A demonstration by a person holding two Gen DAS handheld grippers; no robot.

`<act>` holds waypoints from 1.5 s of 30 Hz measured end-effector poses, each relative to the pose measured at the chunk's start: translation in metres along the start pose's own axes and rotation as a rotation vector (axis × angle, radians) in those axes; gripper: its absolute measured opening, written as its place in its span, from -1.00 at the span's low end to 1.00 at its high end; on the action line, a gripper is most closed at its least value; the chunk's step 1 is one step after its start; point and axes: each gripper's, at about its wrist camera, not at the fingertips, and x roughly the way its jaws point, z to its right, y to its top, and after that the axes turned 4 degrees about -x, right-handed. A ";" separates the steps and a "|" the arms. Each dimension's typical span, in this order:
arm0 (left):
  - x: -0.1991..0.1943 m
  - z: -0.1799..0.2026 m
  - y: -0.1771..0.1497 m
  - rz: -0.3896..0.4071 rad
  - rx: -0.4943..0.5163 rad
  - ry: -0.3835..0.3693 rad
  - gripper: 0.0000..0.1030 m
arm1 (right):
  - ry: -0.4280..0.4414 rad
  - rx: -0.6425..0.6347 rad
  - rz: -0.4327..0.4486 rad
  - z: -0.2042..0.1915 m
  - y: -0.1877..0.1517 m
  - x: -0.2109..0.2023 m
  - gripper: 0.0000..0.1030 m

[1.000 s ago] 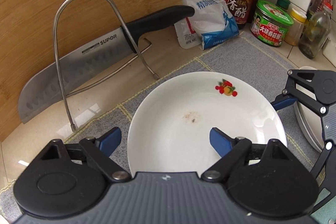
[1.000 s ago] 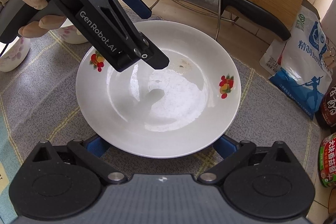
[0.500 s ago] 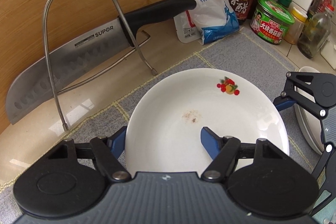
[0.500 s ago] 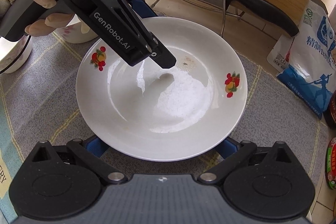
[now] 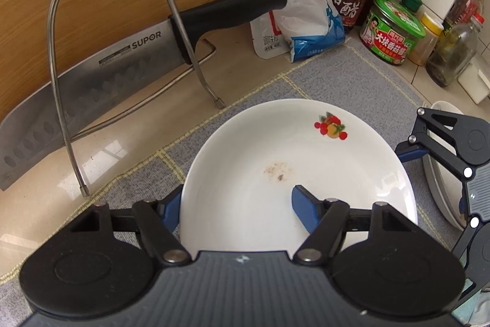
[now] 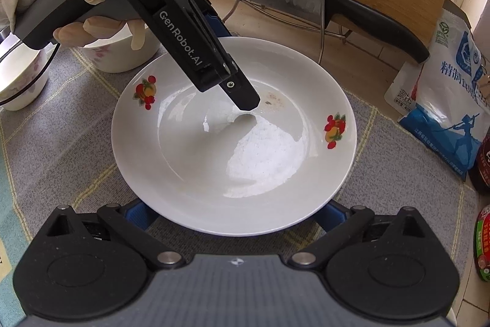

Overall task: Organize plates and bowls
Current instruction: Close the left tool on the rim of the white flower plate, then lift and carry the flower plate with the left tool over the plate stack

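Left of the white plate [image 5: 300, 174], a knife [image 5: 101, 63] leans in a wire rack [image 5: 61, 57]. The left gripper [image 5: 235, 204] has narrowed since a second ago and now pinches the plate's near rim, one finger inside, suggesting a lift is imminent. The plate rests on the grey mat [image 6: 382, 171]. Beyond its right edge, the right gripper [image 6: 235, 212] straddles the rim, spread wide, not gripping.

The left tool [image 5: 234, 206] has narrowed its jaws onto the plate [image 5: 306, 161] rim, one finger outside, one inside the plate.
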 end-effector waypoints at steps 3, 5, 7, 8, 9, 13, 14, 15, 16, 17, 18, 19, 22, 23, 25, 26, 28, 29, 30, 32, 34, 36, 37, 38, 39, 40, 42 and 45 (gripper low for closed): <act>-0.002 -0.004 -0.001 -0.006 -0.018 -0.018 0.39 | -0.022 -0.011 0.023 -0.001 -0.001 -0.004 1.00; -0.004 -0.004 -0.001 -0.001 -0.013 -0.021 0.39 | -0.020 -0.005 0.037 0.000 -0.001 -0.007 1.00; -0.008 -0.006 -0.001 0.002 -0.016 -0.032 0.39 | -0.013 -0.001 0.043 0.001 -0.001 -0.007 1.00; -0.009 -0.006 -0.001 0.002 -0.019 -0.035 0.39 | -0.014 -0.003 0.046 0.000 -0.001 -0.008 1.00; -0.011 -0.007 -0.001 0.002 -0.020 -0.036 0.39 | -0.017 -0.007 0.048 0.000 -0.001 -0.008 1.00; -0.014 -0.005 0.000 0.007 -0.014 -0.026 0.39 | -0.023 -0.012 0.055 -0.001 0.001 -0.009 1.00; -0.015 -0.005 0.000 0.010 -0.013 -0.025 0.39 | -0.023 -0.013 0.056 -0.002 0.001 -0.010 1.00; -0.017 -0.004 0.000 0.013 -0.012 -0.025 0.39 | -0.023 -0.014 0.058 -0.002 0.002 -0.011 1.00; -0.018 -0.003 0.000 0.015 -0.008 -0.025 0.39 | -0.024 -0.014 0.059 -0.002 0.002 -0.012 1.00; -0.020 -0.003 0.001 0.018 -0.006 -0.024 0.39 | -0.025 -0.015 0.061 -0.003 0.002 -0.013 1.00; -0.021 -0.002 0.001 0.021 -0.004 -0.024 0.39 | -0.027 -0.016 0.064 -0.003 0.002 -0.015 1.00; -0.022 -0.001 0.001 0.022 -0.001 -0.024 0.39 | -0.027 -0.015 0.066 -0.003 0.002 -0.016 1.00; -0.027 0.003 0.001 0.031 0.005 -0.021 0.39 | -0.029 -0.013 0.070 -0.004 0.001 -0.023 1.00; -0.029 0.005 0.001 0.034 0.007 -0.022 0.39 | -0.031 -0.013 0.072 -0.005 0.000 -0.025 1.00; -0.032 0.009 0.001 0.039 0.013 -0.024 0.39 | -0.036 -0.012 0.074 -0.007 -0.001 -0.029 1.00; -0.033 0.010 0.001 0.040 0.017 -0.024 0.39 | -0.038 -0.012 0.076 -0.008 -0.001 -0.031 1.00; -0.036 0.014 0.001 0.044 0.025 -0.026 0.39 | -0.042 -0.009 0.078 -0.009 -0.003 -0.035 1.00; -0.038 0.017 0.000 0.046 0.031 -0.027 0.39 | -0.044 -0.008 0.079 -0.010 -0.004 -0.037 1.00; -0.039 0.019 0.000 0.048 0.034 -0.028 0.39 | -0.047 -0.006 0.080 -0.010 -0.005 -0.040 1.00; -0.041 0.024 0.000 0.051 0.045 -0.030 0.39 | -0.053 -0.004 0.082 -0.012 -0.007 -0.044 1.00; -0.043 0.029 -0.001 0.053 0.055 -0.032 0.39 | -0.061 0.000 0.083 -0.015 -0.009 -0.050 1.00; -0.045 0.035 -0.001 0.054 0.066 -0.034 0.39 | -0.067 0.008 0.087 -0.017 -0.012 -0.056 1.00; -0.045 0.038 -0.002 0.055 0.071 -0.036 0.39 | -0.069 0.013 0.090 -0.018 -0.014 -0.059 1.00; -0.047 0.042 -0.002 0.055 0.076 -0.037 0.39 | -0.071 0.017 0.092 -0.018 -0.016 -0.061 1.00; -0.048 0.045 -0.002 0.056 0.080 -0.038 0.39 | -0.075 0.022 0.094 -0.019 -0.019 -0.065 1.00; -0.049 0.050 -0.002 0.057 0.088 -0.040 0.39 | -0.079 0.026 0.095 -0.020 -0.021 -0.068 1.00; -0.051 0.058 -0.002 0.058 0.098 -0.043 0.39 | -0.087 0.035 0.097 -0.021 -0.026 -0.073 1.00; -0.053 0.071 -0.002 0.059 0.118 -0.047 0.39 | -0.099 0.052 0.097 -0.024 -0.036 -0.081 1.00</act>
